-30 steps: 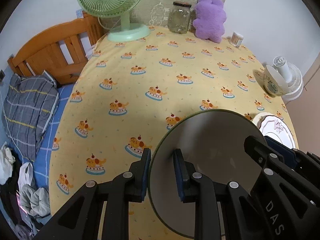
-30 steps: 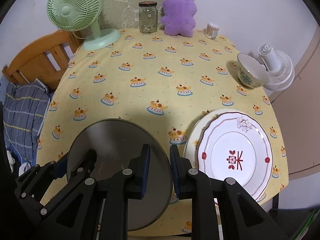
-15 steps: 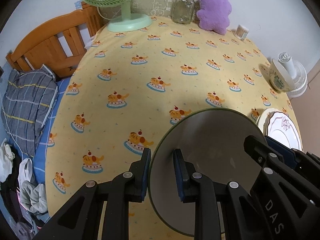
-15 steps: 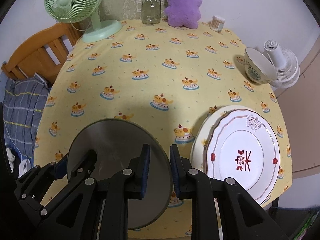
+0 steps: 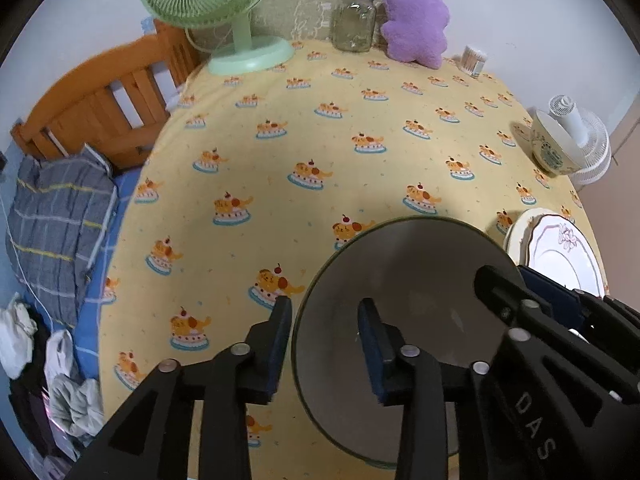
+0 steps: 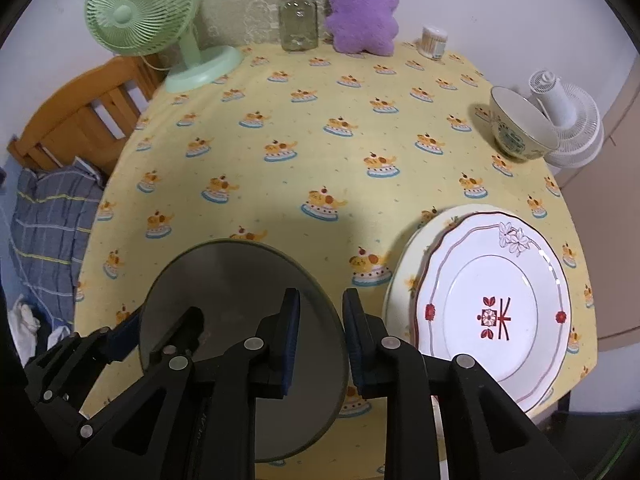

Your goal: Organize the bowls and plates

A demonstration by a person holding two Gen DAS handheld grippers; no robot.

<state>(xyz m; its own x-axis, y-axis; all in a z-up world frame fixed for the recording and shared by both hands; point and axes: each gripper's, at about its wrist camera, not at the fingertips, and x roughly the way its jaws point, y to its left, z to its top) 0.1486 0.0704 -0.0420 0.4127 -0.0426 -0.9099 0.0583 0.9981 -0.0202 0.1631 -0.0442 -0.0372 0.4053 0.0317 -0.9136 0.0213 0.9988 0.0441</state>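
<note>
Now the grey plate lies near the front edge of the worktop, its rim between both pairs of tongs. The left tongs have just been opening and stand spread, pads clear of the rim; the right tongs have also eased apart, the rim loose in their narrow gap. Just beside it on the right sits a stack of white plates. Farther back, a bowl rests at the right edge. A green fan, jar and purple plush toy line the far side.

A bowl sat at the desk's near edge, stacked plates to its right, a cup behind them; fan, jar and plush lined the far edge.
</note>
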